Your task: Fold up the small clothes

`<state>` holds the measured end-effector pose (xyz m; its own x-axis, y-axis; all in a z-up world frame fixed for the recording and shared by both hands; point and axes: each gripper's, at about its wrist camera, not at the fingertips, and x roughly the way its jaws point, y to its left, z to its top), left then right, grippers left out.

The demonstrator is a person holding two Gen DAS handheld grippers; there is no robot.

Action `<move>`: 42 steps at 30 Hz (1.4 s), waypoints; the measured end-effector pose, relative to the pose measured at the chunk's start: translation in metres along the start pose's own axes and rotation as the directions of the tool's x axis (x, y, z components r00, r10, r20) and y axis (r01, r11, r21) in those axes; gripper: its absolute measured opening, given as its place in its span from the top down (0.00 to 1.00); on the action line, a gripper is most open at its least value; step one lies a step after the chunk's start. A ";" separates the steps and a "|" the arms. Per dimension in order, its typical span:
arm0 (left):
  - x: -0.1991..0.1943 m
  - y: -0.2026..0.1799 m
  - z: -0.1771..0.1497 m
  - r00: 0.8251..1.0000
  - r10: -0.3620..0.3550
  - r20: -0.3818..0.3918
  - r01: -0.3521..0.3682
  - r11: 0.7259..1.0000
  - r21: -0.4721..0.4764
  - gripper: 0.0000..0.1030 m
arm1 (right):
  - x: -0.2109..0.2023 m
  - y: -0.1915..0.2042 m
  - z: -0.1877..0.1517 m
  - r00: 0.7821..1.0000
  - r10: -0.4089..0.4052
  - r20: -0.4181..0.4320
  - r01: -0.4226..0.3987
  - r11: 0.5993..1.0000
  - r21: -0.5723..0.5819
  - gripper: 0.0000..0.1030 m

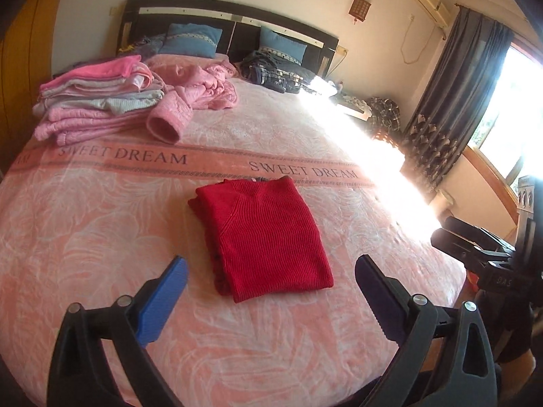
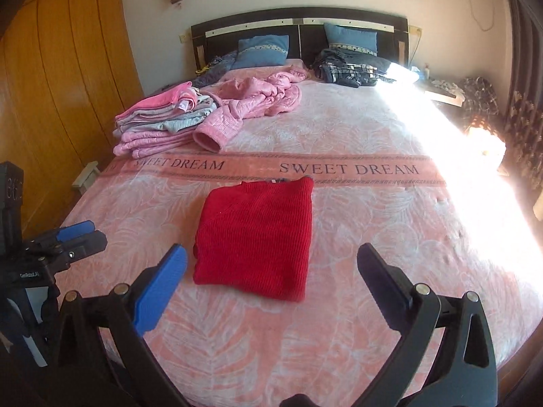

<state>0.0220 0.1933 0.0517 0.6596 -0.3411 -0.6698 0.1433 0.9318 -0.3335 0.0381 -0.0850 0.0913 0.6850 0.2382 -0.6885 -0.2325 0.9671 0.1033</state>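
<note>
A red knitted sweater [image 1: 261,234] [image 2: 258,234] lies folded into a neat rectangle in the middle of the pink "SWEET DREAM" bedspread [image 1: 101,220] [image 2: 373,230]. My left gripper [image 1: 271,261] hovers just short of the sweater's near edge, open, with nothing between its blue pads. The right gripper [image 2: 271,251] also stands open and empty before the sweater's near edge. Each gripper shows at the side of the other's view: the right one [image 1: 475,251] at the right edge, the left one [image 2: 78,234] at the left edge. Neither touches the sweater.
A stack of folded pink and grey clothes [image 1: 98,101] [image 2: 163,118] sits at the far left of the bed. An unfolded pink quilted jacket [image 1: 203,91] [image 2: 258,98] lies beside it. Dark plaid clothes [image 1: 278,74] lie near the pillows. Strong sunlight washes out the bed's right side.
</note>
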 end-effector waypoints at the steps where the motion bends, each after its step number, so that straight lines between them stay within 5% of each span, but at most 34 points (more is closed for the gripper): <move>1: 0.002 0.005 -0.006 0.999 0.034 0.008 -0.034 0.999 -0.021 0.04 | -0.003 0.003 -0.004 1.000 0.002 0.003 -0.002 1.000 0.007 0.03; 10: 0.015 0.036 -0.054 0.980 0.171 -0.102 -0.176 0.983 -0.044 0.04 | 0.002 0.020 -0.043 0.998 0.021 -0.052 -0.019 0.999 0.043 0.03; 23: 0.010 0.022 -0.079 0.922 0.380 -0.072 -0.378 0.925 0.035 0.04 | 0.024 0.032 -0.070 0.989 -0.007 -0.149 0.005 1.000 -0.010 0.03; 42: 0.031 0.013 -0.101 0.878 0.459 -0.139 -0.449 0.888 0.097 0.04 | 0.050 0.021 -0.095 0.964 -0.047 -0.263 0.048 0.999 -0.004 0.03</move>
<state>-0.0299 0.1829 -0.0403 0.5421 0.1107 -0.8330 -0.0976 0.9929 0.0685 0.0016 -0.0614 -0.0094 0.4894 0.1606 -0.8571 -0.2026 0.9769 0.0674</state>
